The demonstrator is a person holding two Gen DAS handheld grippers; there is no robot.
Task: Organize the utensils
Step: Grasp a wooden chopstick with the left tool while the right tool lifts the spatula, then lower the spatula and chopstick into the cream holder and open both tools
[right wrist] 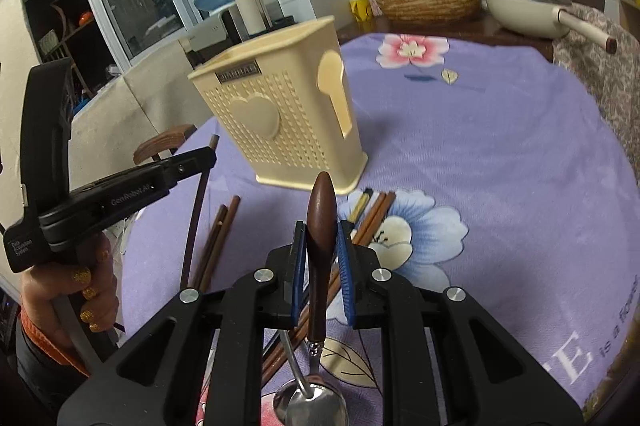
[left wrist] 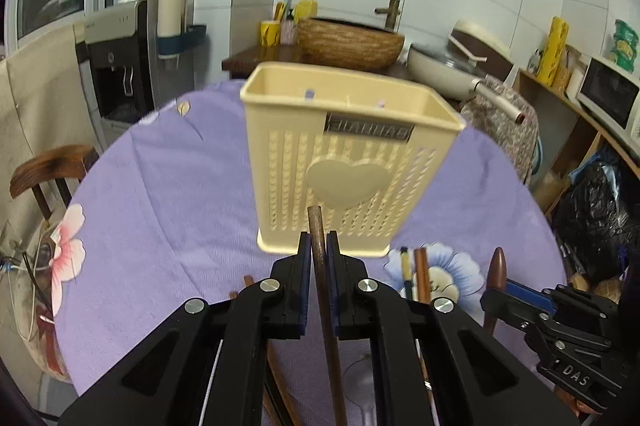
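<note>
Left claw (left wrist: 319, 250) is clamped on a dark wooden chopstick (left wrist: 320, 258), gripped near its top end w/ most of the length hanging below; right claw (right wrist: 321, 246) is clamped on the brown wooden handle of a spoon (right wrist: 320, 222), steel bowl hanging down toward the camera. Both are lifted off the worktop (right wrist: 500, 154), just in front of the cream utensil holder (left wrist: 344, 162), which stands upright on the purple cloth.

Handling, prob.: chopstick is light, stiff, thin, so it can pivot or slip in the pads; a grip nearer mid-length would swing less. Spoon is bottom-heavy (metal bowl); the handle's fat part is the sensible hold.

Count: 1 holder, apparently empty; 1 chopstick held; 1 spoon held; approx 5–6 loose chopsticks (right wrist: 216, 238) left on the cloth, partly hidden, so exact no. can't be told.
</note>
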